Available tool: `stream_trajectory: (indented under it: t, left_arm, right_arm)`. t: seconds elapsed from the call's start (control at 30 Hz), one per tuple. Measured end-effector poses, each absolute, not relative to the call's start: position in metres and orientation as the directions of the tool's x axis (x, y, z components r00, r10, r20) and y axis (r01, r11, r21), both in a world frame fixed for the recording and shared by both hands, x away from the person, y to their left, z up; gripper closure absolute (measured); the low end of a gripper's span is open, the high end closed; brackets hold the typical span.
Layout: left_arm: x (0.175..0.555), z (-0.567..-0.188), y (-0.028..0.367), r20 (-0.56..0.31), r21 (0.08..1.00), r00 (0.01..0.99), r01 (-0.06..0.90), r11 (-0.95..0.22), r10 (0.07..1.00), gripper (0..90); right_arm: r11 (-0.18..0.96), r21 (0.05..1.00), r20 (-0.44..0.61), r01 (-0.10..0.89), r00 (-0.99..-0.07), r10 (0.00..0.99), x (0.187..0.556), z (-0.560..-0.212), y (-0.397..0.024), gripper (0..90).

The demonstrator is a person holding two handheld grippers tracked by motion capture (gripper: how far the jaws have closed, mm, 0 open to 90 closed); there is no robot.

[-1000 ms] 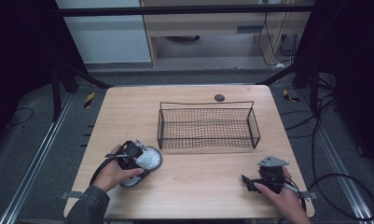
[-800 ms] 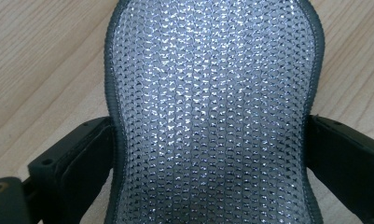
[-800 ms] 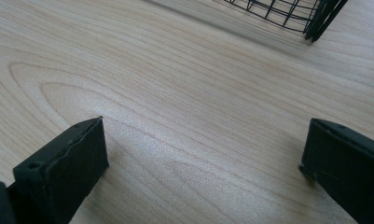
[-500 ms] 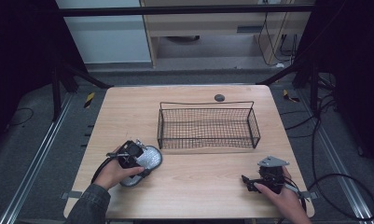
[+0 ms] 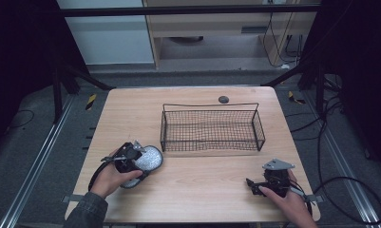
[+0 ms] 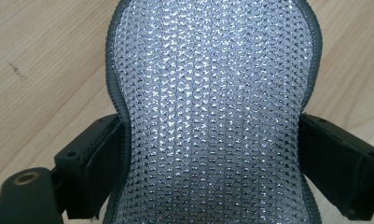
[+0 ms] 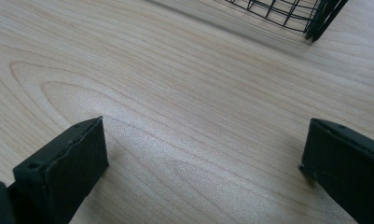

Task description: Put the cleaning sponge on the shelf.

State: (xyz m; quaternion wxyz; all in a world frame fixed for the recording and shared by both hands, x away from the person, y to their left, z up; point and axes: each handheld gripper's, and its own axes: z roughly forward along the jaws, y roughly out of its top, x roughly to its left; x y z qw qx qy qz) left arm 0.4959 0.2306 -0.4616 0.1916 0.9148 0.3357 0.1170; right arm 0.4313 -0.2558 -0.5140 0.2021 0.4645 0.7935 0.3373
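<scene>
Now your left tool (image 5: 131, 154) has just been closing and pinches the silver mesh pouch (image 6: 212, 112) near the counter's (image 5: 202, 185) front-left corner, but its soft narrow waist could slip out on lifting, while your right tool (image 7: 208, 163) rests spread.

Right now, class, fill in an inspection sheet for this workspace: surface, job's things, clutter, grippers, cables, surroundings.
Surface: wooden table, bare grain.
Job's things: silver mesh pad lying on the table; wire basket holding nothing.
Clutter: small dark disc behind the basket.
Grippers: left gripper has just been closing, jaws pinching the pad; right gripper open, nothing between its jaws.
Cables: black cable loops from the left gripper.
Surroundings: grey floor, dark frame.
</scene>
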Motion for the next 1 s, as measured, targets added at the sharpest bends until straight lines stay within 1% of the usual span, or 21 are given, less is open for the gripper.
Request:
stream_trajectory:
  t: [0.2,0.33,0.43,0.6,0.7,0.77,1.0]
  left_arm:
    - [0.484,-0.448,0.235,0.12,0.469,0.762,0.521,-0.713,0.636,11.2]
    - [0.48,-0.442,0.237,0.155,0.495,0.765,0.488,-0.719,0.625,11.7]
    - [0.479,-0.439,0.239,0.166,0.505,0.763,0.479,-0.718,0.625,12.2]
    - [0.479,-0.433,0.239,0.175,0.512,0.766,0.466,-0.721,0.619,12.9]
    - [0.476,-0.427,0.237,0.208,0.493,0.773,0.447,-0.746,0.6,12.9]
    - [0.473,-0.422,0.235,0.205,0.504,0.781,0.434,-0.747,0.591,12.9]
    - [0.472,-0.406,0.233,0.235,0.514,0.784,0.402,-0.758,0.575,13.1]
  right_arm:
    - [0.341,0.723,-0.007,0.601,-0.487,0.873,0.431,-0.514,-0.256,0.3]
    - [0.341,0.723,-0.007,0.601,-0.487,0.874,0.431,-0.514,-0.256,0.3]
    - [0.341,0.723,-0.007,0.601,-0.487,0.873,0.431,-0.514,-0.256,0.3]
    - [0.342,0.723,-0.009,0.6,-0.488,0.873,0.431,-0.514,-0.256,0.3]
    - [0.341,0.723,-0.007,0.601,-0.487,0.873,0.431,-0.514,-0.256,0.3]
    - [0.341,0.723,-0.007,0.601,-0.487,0.873,0.431,-0.514,-0.256,0.3]
    - [0.341,0.723,-0.007,0.601,-0.487,0.873,0.431,-0.514,-0.256,0.3]
